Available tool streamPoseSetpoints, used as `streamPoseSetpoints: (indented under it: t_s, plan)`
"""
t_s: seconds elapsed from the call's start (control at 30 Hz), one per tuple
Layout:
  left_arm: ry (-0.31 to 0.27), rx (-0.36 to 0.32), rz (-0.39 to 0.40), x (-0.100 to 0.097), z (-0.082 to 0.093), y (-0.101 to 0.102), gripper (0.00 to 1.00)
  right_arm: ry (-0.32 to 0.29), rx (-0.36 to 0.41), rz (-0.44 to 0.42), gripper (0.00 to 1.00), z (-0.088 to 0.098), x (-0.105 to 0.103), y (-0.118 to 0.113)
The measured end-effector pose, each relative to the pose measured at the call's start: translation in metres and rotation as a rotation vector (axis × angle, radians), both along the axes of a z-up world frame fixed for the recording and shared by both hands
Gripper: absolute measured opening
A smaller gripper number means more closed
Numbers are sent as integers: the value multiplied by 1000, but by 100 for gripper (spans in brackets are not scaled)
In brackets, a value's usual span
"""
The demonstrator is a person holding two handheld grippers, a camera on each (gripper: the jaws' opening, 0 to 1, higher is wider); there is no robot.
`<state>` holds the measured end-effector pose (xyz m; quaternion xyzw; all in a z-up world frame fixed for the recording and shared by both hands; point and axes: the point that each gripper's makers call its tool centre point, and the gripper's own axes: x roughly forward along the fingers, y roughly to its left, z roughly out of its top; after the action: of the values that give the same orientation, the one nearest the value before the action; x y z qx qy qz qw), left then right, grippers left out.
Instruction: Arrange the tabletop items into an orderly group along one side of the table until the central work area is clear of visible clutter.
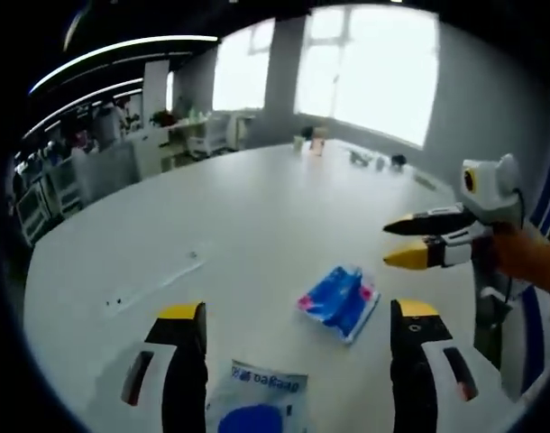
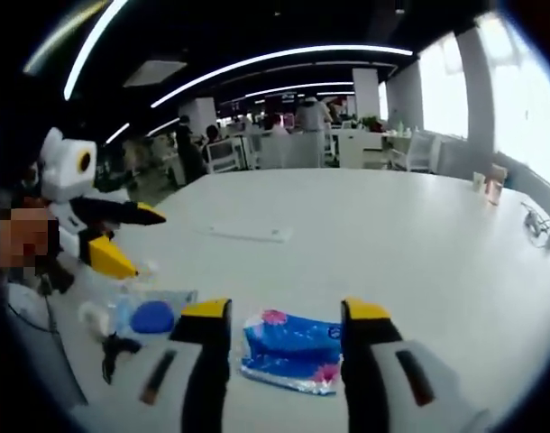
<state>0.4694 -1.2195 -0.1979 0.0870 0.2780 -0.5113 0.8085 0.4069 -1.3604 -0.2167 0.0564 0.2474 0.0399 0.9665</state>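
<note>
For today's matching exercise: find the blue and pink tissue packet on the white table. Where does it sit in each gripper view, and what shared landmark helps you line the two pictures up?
Left gripper view: the tissue packet lies low and right of centre, ahead of this gripper's open jaws.
Right gripper view: the tissue packet lies at bottom centre, between this gripper's open jaws.
Shared landmark: the white pouch with a blue cap, lying next to the packet in both.

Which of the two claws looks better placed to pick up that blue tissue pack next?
Probably the right gripper: the tissue pack lies flat on the table between its open jaws. The left gripper is open over a white packet, with the pack off to one side.
</note>
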Motion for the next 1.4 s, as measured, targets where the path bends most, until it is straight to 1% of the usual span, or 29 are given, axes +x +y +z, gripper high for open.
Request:
streamPoseSetpoints:
  t_s: [0.03, 0.07, 0.13, 0.27, 0.3, 0.37, 0.4, 0.47, 0.53, 0.83, 1.0, 1.17, 1.2, 1.27, 1.33, 1.4]
  plan:
    - [1, -5, 6, -1, 2, 3, 84, -11, 5, 7, 49, 3, 1, 3]
    - [-1, -7, 10, -1, 3, 6, 85, -7, 6, 16, 50, 4, 1, 7]
    - [-1, 1, 19, -2, 3, 16, 86, -11, 6, 32, 52, 7, 1, 13]
    - [-2, -5, 44, -5, 7, 37, 89, -15, 8, 62, 53, 12, 2, 25]
    - [1, -3, 51, -6, 7, 44, 91, -23, 14, 75, 55, 14, 3, 30]
    - [-2, 22, 74, -7, 6, 58, 91, -11, 11, 90, 56, 13, 3, 35]
    - [-5, 20, 82, -7, 6, 66, 92, -17, 12, 102, 57, 14, 4, 39]
    - [13, 34, 109, -7, 3, 81, 91, -8, 6, 122, 57, 13, 4, 46]
    - [5, 33, 131, -7, 4, 95, 92, -8, 3, 137, 57, 13, 5, 52]
    - [23, 69, 195, -19, -1, 145, 91, -9, 2, 201, 57, 18, 11, 80]
    - [35, 69, 231, -26, -3, 166, 90, -5, -4, 232, 56, 18, 13, 93]
    - [47, 82, 255, -34, -7, 184, 90, 14, 1, 262, 55, 13, 16, 105]
    - [51, 81, 265, -35, -8, 188, 90, 17, -9, 274, 55, 11, 17, 109]
    - [56, 85, 271, -38, -8, 193, 89, 26, -3, 280, 55, 8, 18, 113]
    - [60, 80, 289, -40, -10, 199, 89, 27, -2, 295, 55, 6, 21, 118]
    - [64, 84, 294, -43, -11, 203, 89, 42, -2, 306, 55, 1, 23, 122]
